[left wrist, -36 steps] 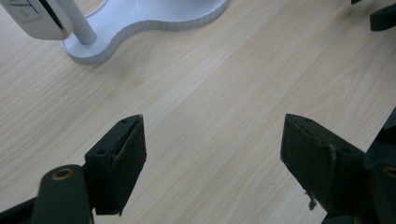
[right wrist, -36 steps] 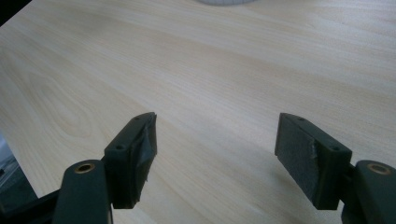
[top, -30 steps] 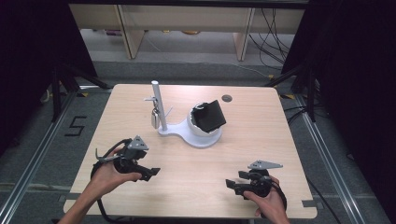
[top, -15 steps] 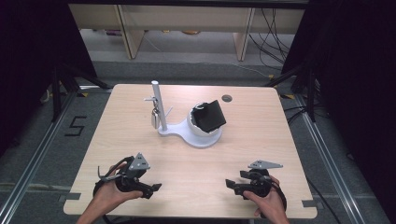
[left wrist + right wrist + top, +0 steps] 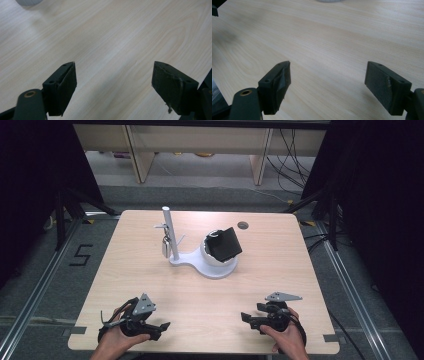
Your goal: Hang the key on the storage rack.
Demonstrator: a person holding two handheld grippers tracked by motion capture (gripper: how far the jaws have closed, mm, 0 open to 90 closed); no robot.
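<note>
Both your left gripper [image 5: 161, 326] and right gripper [image 5: 246, 318] gape empty (nothing pinched); reaching carelessly could topple the white stand [image 5: 200, 262].

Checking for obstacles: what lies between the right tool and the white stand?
Nothing: bare tabletop between the right tool and white stand, in the high view.

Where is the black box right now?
In the high view, the black box sits tilted in the white bowl of the stand, right of its white post, near the table's middle.
</note>
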